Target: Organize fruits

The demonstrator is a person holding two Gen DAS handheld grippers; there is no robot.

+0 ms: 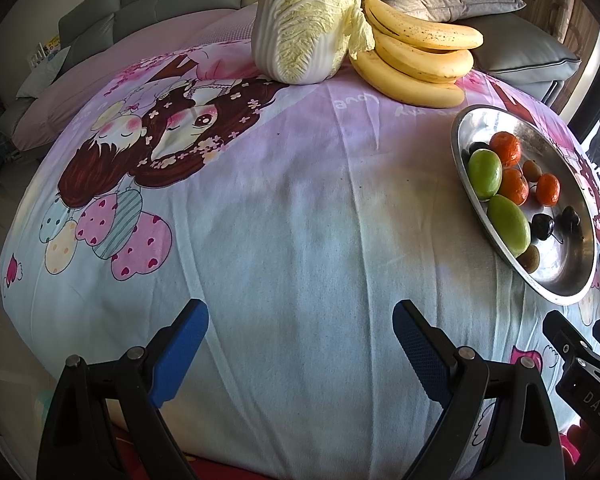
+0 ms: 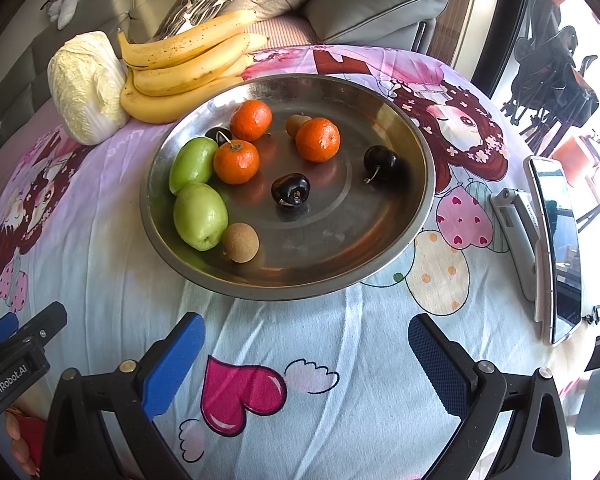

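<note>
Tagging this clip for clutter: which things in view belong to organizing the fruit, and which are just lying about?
Belongs to the job:
- round steel dish
- three orange tangerines
- two green oval fruits
- dark cherries
- yellow banana bunch

Lying about:
- pale napa cabbage
- white-cased phone
- grey cushions

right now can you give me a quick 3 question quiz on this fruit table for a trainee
1. True or false: the bananas lie inside the metal bowl.
2. How many orange mandarins are in the bowl? A) two B) three C) five
3. Fill in: the right gripper is ____, with nothing between its pads.

Key:
1. False. They lie on the cloth behind the bowl, beside the cabbage.
2. B. One at the back, one by the green fruits, one further right.
3. Open. The left gripper is open and empty too.
</note>
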